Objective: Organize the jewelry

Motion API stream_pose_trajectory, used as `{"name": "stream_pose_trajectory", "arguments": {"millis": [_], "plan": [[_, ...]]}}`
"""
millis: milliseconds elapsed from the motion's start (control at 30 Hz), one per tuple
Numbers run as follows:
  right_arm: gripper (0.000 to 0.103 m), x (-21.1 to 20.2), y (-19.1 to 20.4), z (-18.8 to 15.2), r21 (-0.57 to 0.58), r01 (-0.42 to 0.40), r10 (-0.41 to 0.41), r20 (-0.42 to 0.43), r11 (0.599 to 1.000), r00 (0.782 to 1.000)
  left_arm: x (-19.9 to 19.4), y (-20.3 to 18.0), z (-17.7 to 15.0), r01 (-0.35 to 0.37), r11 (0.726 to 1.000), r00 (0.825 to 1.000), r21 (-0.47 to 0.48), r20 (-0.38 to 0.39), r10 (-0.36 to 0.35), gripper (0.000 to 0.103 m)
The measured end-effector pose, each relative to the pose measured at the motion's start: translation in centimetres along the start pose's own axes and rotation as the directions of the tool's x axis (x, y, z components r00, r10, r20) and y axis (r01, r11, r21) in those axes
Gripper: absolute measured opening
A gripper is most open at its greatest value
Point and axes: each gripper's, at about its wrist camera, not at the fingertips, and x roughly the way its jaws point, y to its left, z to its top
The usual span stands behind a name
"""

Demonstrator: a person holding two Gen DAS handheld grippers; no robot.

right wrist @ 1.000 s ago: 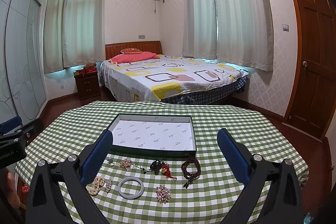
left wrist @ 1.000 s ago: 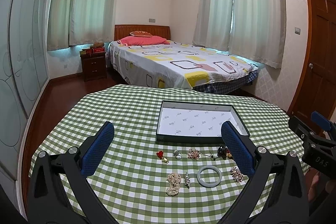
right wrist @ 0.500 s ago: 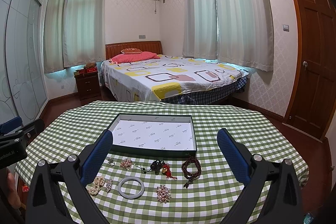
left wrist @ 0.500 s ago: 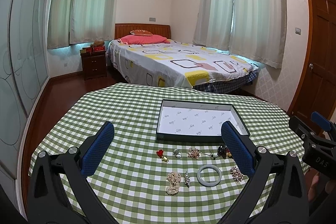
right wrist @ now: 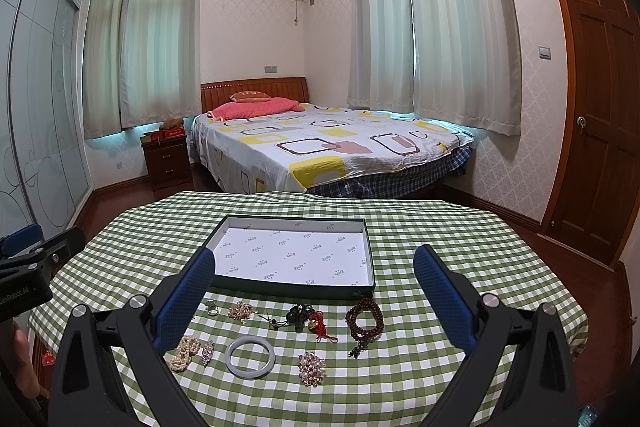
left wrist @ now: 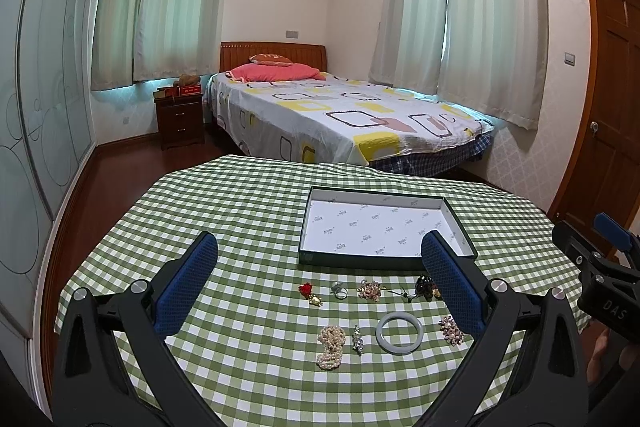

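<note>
An open dark box with a white lining [left wrist: 384, 229] [right wrist: 296, 255] lies on the green checked table. In front of it lie several jewelry pieces: a red rose brooch [left wrist: 308, 291], a ring [left wrist: 339, 290], a pale jade bangle [left wrist: 399, 331] [right wrist: 250, 357], a pearl bracelet [left wrist: 331, 341] [right wrist: 184, 351], a brown bead bracelet [right wrist: 364, 319], a red and black charm [right wrist: 312, 319] and a sparkly brooch [right wrist: 311, 367]. My left gripper [left wrist: 318, 285] and my right gripper [right wrist: 312, 301] are both open and empty, held above the near side of the table.
The round table with its checked cloth [left wrist: 240, 219] drops off on all sides. A bed [left wrist: 340, 115] stands behind it, a nightstand [left wrist: 180, 119] at the back left, a wooden door [right wrist: 592, 131] at the right.
</note>
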Motion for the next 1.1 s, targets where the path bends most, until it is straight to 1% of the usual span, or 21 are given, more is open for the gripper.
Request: {"name": "stream_pose_trajectory", "arguments": {"millis": [1100], "plan": [[0.097, 0.02, 0.15, -0.32, 0.000, -0.001, 0.001, -0.002, 1.000, 1.000, 0.17, 0.20, -0.19, -0.001, 1.000, 1.000, -0.005, -0.010, 0.000, 0.099]]}}
